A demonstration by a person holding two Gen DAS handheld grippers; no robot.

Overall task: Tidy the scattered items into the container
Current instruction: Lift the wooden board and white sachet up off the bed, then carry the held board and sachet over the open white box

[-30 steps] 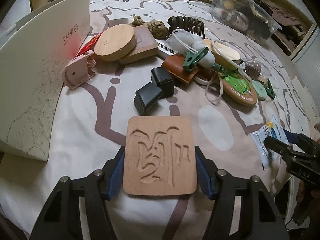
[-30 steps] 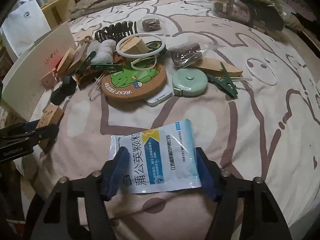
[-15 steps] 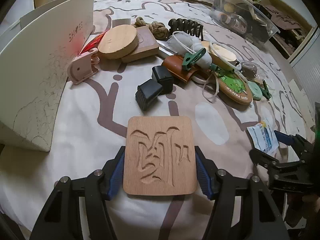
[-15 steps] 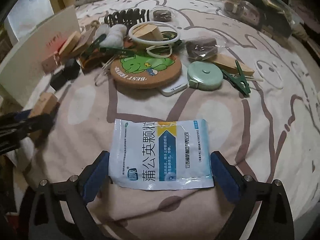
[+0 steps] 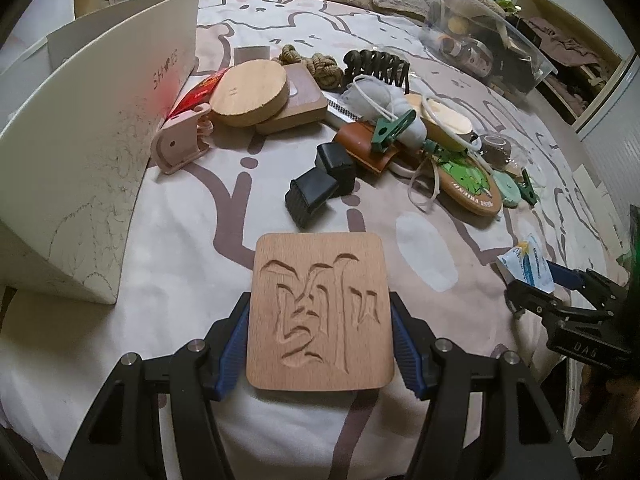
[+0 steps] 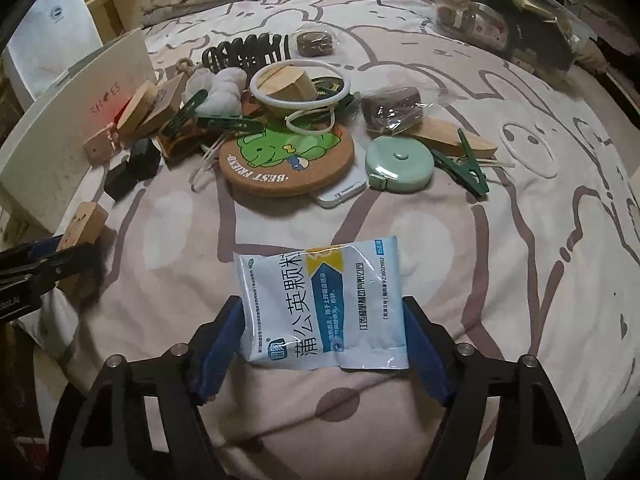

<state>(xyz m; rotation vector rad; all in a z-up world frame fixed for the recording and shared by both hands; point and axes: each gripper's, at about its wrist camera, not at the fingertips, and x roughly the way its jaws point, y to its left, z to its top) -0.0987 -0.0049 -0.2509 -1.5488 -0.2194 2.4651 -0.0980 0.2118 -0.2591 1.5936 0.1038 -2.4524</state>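
My left gripper (image 5: pixel 320 322) is shut on a square wooden tile (image 5: pixel 320 280) with a carved sign, its blue pads pressing both side edges just above the bedspread. My right gripper (image 6: pixel 322 320) has its jaws closing on a white and blue medicine sachet (image 6: pixel 320 292); the pads touch its two sides and the sachet buckles. In the left wrist view the right gripper (image 5: pixel 560 292) and the sachet (image 5: pixel 526 266) show at the right edge. A clear plastic box (image 6: pixel 500 20) with things inside stands at the far right of the bed.
A white cardboard box marked SHOES (image 5: pixel 80 140) stands at the left. A pile fills mid-bed: round wooden disc (image 5: pixel 248 92), black caps (image 5: pixel 320 184), frog cork coaster (image 6: pixel 286 160), mint tape measure (image 6: pixel 400 164), green clips (image 6: pixel 464 168), black hair claw (image 6: pixel 244 52).
The right jaws spread wide around the sachet, then came back in onto its sides, and the sachet now bends upward. The left gripper and its tile have stayed put.
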